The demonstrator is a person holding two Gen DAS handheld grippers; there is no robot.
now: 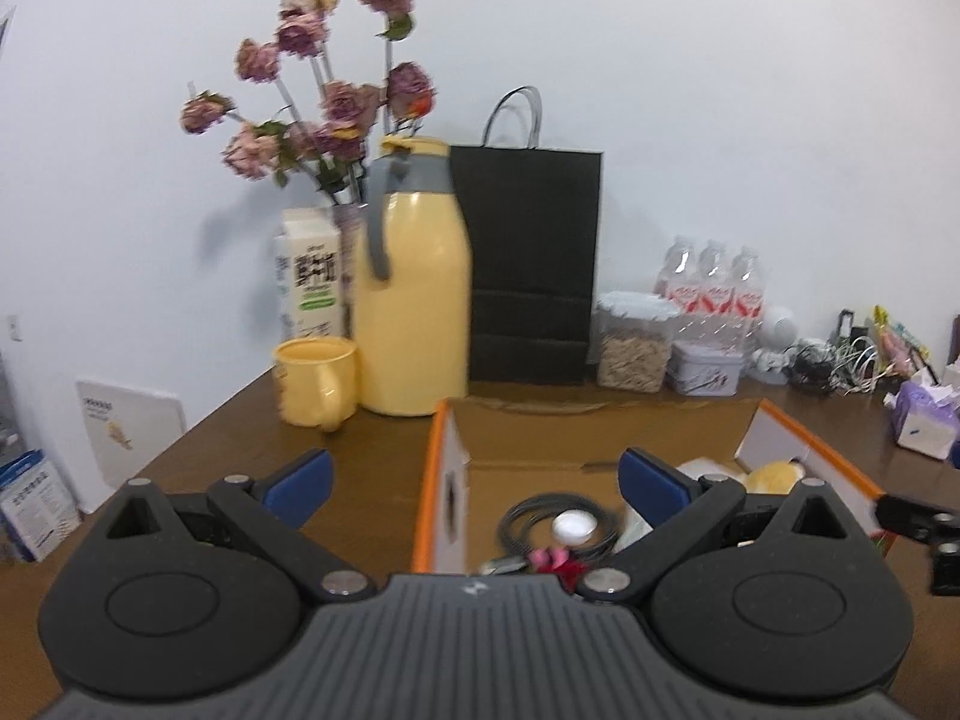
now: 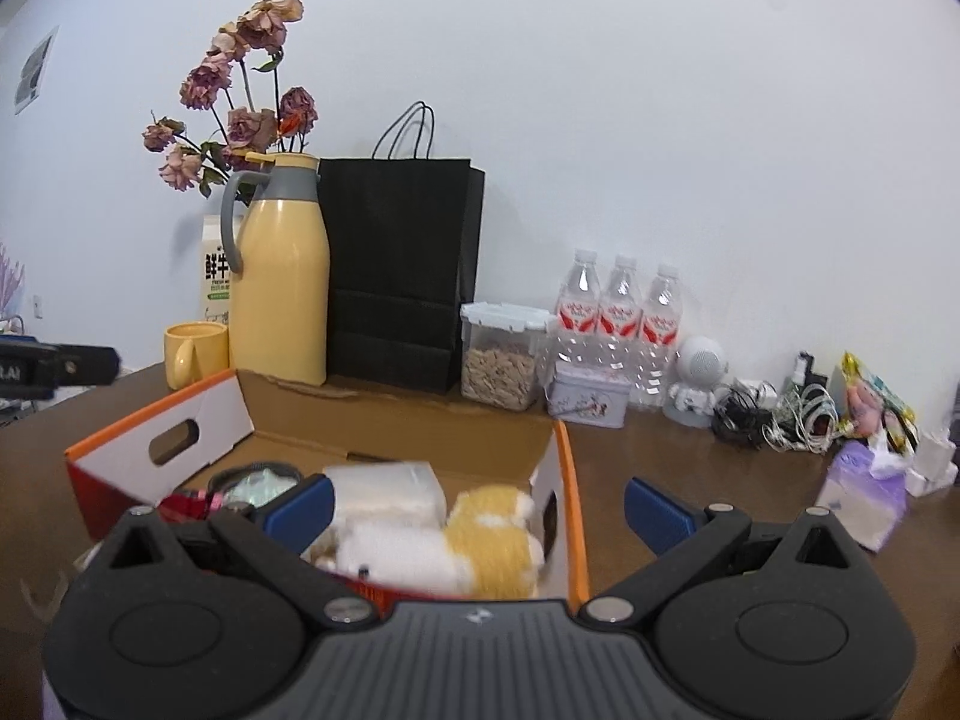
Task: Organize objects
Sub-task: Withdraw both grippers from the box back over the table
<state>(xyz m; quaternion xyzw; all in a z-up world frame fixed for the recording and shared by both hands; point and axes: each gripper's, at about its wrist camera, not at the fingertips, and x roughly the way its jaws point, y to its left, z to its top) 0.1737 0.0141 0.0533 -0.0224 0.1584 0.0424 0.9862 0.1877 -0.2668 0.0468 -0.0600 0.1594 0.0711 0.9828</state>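
Brown wooden table against white wall supports open cardboard box. Left gripper and right gripper: jaws spread, empty.

We note a corrugated cardboard box with matt brown inner walls, fluffy plush toy, glossy yellow flask, matt black paper bag, clear plastic bottles, smooth dark wood-look table, ribbed matt black plastic gripper body.
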